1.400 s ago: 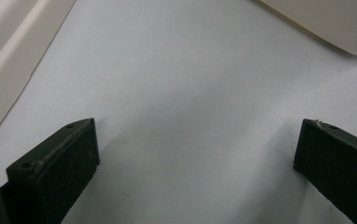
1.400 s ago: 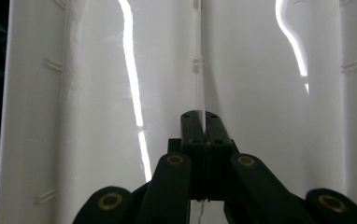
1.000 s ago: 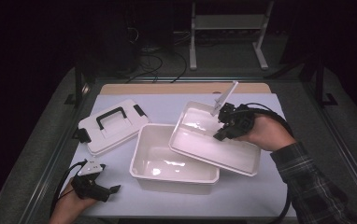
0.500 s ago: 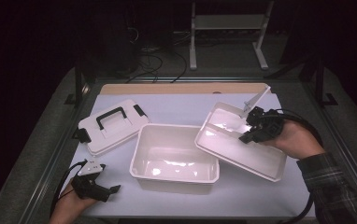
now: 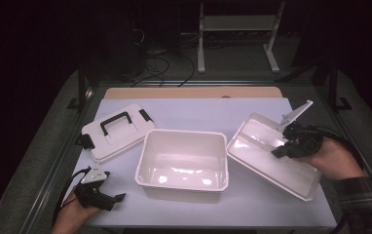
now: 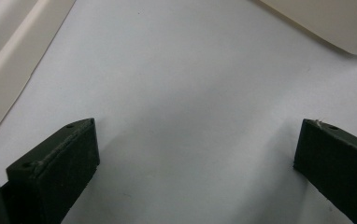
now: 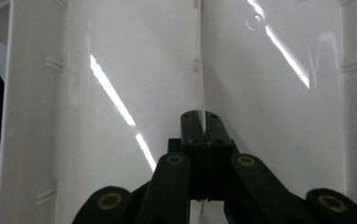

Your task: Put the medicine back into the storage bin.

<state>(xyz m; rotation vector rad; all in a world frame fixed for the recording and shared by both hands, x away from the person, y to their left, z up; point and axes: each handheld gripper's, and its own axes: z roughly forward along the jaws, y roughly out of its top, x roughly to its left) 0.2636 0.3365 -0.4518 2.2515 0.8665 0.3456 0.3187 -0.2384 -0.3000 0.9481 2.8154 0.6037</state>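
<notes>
- Lid (image 5: pixel 118 131) is off, lying flat on the counter (image 5: pixel 198 114) left of the open white bin (image 5: pixel 181 163).
- Inner tray (image 5: pixel 271 161) is out of the bin, tilted just right of it; its low edge appears to rest on the counter.
- Right hand-held gripper (image 5: pixel 282 151) is pinched on the tray's centre divider (image 7: pixel 200 70).
- Left hand-held gripper (image 5: pixel 113 201) rests wide and empty at the near-left corner.
- Judgement: unpacking nearly done; left to do is lay the tray flat and let go.

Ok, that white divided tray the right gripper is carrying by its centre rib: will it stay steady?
The tray looks thin, glossy plastic, so probably light but slippery. The right gripper pinches only the narrow divider, and the tray already hangs tilted, so it may swing or flex.
</notes>
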